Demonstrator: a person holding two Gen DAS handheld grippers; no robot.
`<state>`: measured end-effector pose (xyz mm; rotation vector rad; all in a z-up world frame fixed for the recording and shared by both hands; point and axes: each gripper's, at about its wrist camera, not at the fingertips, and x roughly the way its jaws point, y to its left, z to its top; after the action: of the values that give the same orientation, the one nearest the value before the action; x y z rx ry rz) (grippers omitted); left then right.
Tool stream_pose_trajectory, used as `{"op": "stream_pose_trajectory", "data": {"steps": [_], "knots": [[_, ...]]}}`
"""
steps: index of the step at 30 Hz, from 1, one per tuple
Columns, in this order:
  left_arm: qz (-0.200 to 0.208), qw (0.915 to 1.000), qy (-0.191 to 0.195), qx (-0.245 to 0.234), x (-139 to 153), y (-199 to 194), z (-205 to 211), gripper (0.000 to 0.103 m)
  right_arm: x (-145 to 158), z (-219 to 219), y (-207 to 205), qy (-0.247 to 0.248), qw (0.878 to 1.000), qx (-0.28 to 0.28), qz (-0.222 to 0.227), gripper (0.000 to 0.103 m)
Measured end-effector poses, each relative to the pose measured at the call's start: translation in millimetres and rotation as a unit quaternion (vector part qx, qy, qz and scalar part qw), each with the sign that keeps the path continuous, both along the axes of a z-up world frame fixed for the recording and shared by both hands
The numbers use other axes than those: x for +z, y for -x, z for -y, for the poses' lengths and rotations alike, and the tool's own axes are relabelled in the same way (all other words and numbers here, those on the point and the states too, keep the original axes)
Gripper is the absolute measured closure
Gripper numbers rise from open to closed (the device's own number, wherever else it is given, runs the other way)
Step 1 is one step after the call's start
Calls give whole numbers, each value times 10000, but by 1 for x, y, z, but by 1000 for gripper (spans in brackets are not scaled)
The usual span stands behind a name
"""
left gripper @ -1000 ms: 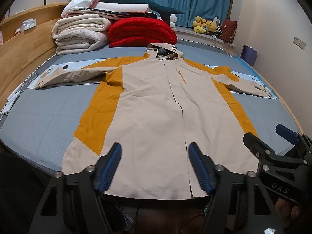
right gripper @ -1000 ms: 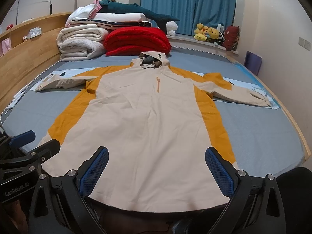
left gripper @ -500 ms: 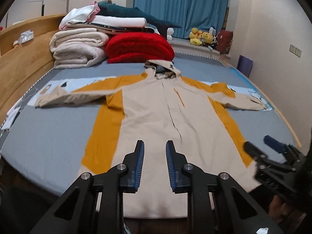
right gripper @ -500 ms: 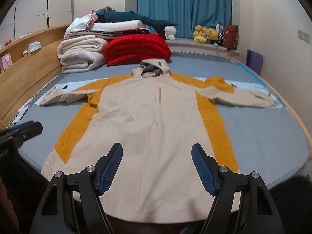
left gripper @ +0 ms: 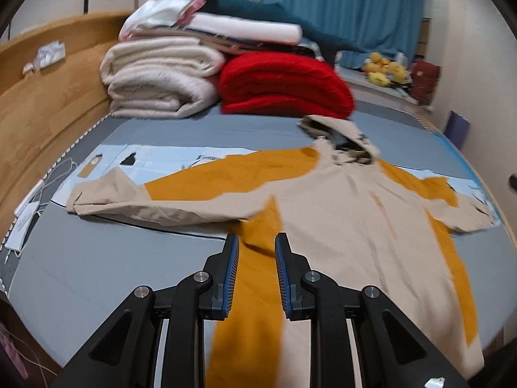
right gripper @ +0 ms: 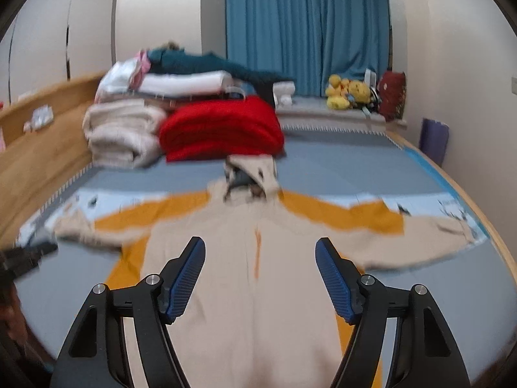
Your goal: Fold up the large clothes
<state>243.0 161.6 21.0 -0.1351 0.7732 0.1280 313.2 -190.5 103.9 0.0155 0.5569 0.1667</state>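
Observation:
A beige jacket point(left gripper: 339, 226) with mustard-yellow side panels lies flat and face up on the grey bed, hood point(left gripper: 336, 135) at the far end and both sleeves spread out. My left gripper point(left gripper: 257, 237) hovers over the yellow panel near the left armpit, jaws narrow but apart, with nothing between them. The left sleeve point(left gripper: 129, 200) stretches away to the left of it. My right gripper point(right gripper: 261, 242) hangs above the jacket's point(right gripper: 252, 307) chest, jaws wide open and empty, the orange zip pull between them in the view. Both views are blurred by motion.
Folded cream blankets point(left gripper: 158, 80) and a red blanket point(left gripper: 284, 84) are stacked at the head of the bed. A wooden bed frame point(left gripper: 38, 113) runs along the left, with cables point(left gripper: 35, 194) beside it. A light-blue sheet point(left gripper: 155, 158) lies under the sleeves. Plush toys point(right gripper: 345, 92) sit by the curtain.
Both grippers have moved from the hem up over the jacket. The left one swung towards the left sleeve and its jaws narrowed. The right jaws narrowed a little.

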Motion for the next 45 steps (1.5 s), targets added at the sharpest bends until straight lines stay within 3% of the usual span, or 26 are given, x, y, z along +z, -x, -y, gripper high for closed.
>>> {"op": "stream_pose_trajectory", "data": {"steps": [3, 8, 10, 14, 18, 21, 23, 26, 29, 31, 33, 34, 35, 37, 42, 45], "knots": [[-136, 9983, 242, 504, -17, -24, -51, 81, -5, -8, -40, -114, 9999, 33, 16, 32], [-243, 9916, 245, 1246, -46, -58, -131, 78, -38, -18, -81, -34, 9986, 464, -235, 29], [-334, 9842, 439, 1681, -65, -65, -169, 77, -49, -21, -95, -257, 9958, 693, -537, 29], [-499, 9663, 662, 2438, -96, -77, -236, 68, -65, -27, -102, 62, 9949, 890, -473, 23], [-586, 9428, 1086, 3096, -127, -80, -295, 60, -83, -28, -118, 47, 9924, 953, -772, 15], [-497, 9188, 1682, 3537, -149, -76, -340, 57, -90, -27, -124, 42, 9922, 901, -856, 15], [-363, 8982, 2143, 3821, -163, -70, -367, 56, -94, -28, -126, 129, 9925, 838, -884, 15], [-230, 8725, 2766, 4021, -183, -66, -395, 56, -106, -27, -130, 79, 9907, 777, -1116, 15], [-167, 8558, 3163, 4091, -198, -62, -411, 57, -120, -26, -137, 52, 9872, 684, -1443, 18], [-36, 8544, 3210, 4087, -200, -62, -414, 58, -129, -26, -142, 89, 9850, 617, -1606, 26], [-12, 8589, 3154, 4036, -200, -67, -417, 59, -137, -25, -145, 108, 9831, 525, -1752, 37], [-19, 8601, 3150, 4012, -199, -70, -419, 68, -141, -22, -148, 27, 9807, 461, -1900, 45], [-52, 8609, 3216, 3942, -200, -73, -421, 87, -142, -19, -149, -66, 9791, 462, -1982, 49], [-121, 8626, 3241, 3883, -200, -74, -422, 98, -143, -9, -149, -69, 9790, 300, -2016, 61], [-12, 8748, 2749, 3989, -168, -78, -412, 102, -138, 17, -158, -441, 9766, -203, -2094, 62], [182, 8953, 2228, 3853, -123, -96, -385, 103, -136, 20, -161, -364, 9778, -183, -2058, 61]]}}
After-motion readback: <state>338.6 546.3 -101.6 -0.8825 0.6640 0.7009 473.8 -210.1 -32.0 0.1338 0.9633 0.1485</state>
